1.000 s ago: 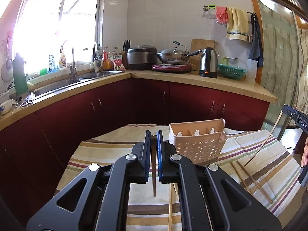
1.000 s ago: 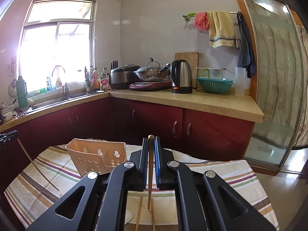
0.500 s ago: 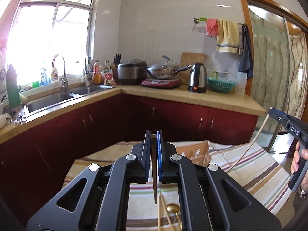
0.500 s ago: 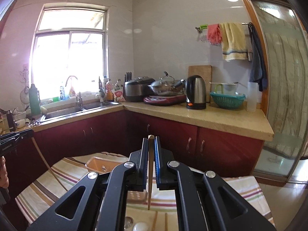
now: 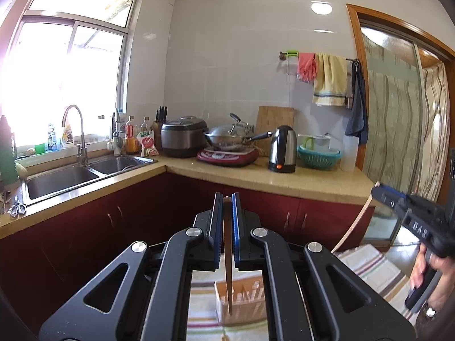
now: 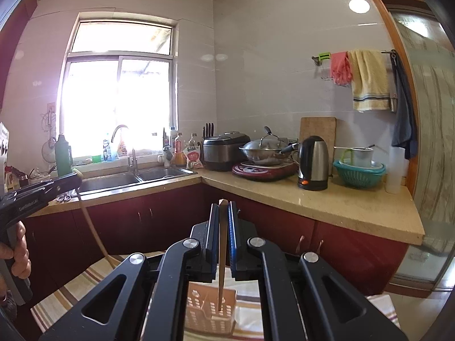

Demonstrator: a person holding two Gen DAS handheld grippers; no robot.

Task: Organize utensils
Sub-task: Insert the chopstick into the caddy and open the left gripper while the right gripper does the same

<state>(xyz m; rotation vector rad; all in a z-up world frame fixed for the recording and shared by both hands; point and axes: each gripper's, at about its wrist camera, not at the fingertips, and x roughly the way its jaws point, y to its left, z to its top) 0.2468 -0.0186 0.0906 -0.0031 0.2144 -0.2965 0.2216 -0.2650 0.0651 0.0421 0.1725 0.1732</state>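
Since the earlier pictures both chopsticks have been carried higher and brought over the basket, which is now seen low between the fingers of each gripper rather than out ahead on the cloth. One chopstick (image 5: 227, 267) is clamped between the closed jaws of the left gripper (image 5: 227, 199), hanging tip-down just above the basket (image 5: 247, 298); the second chopstick (image 6: 221, 267) is pinched in the same manner by the right gripper (image 6: 223, 206), its tip at or just inside the basket's mouth (image 6: 210, 309). Each stick is judged to be light, stiff and smooth, so that it may pivot or slide in the pads; it is held near its thick upper end, which seems the sensible place, since the slim tip is left free to enter a compartment. The pale, perforated plastic basket is divided inside, though what lies in it cannot be made out, nor can the compartment under either tip be told. It is judged light enough to be tipped by a sideways knock. Under the basket a striped cloth (image 6: 71, 289) is spread; well beyond it a counter (image 5: 284, 182) bears a kettle (image 5: 283, 149).
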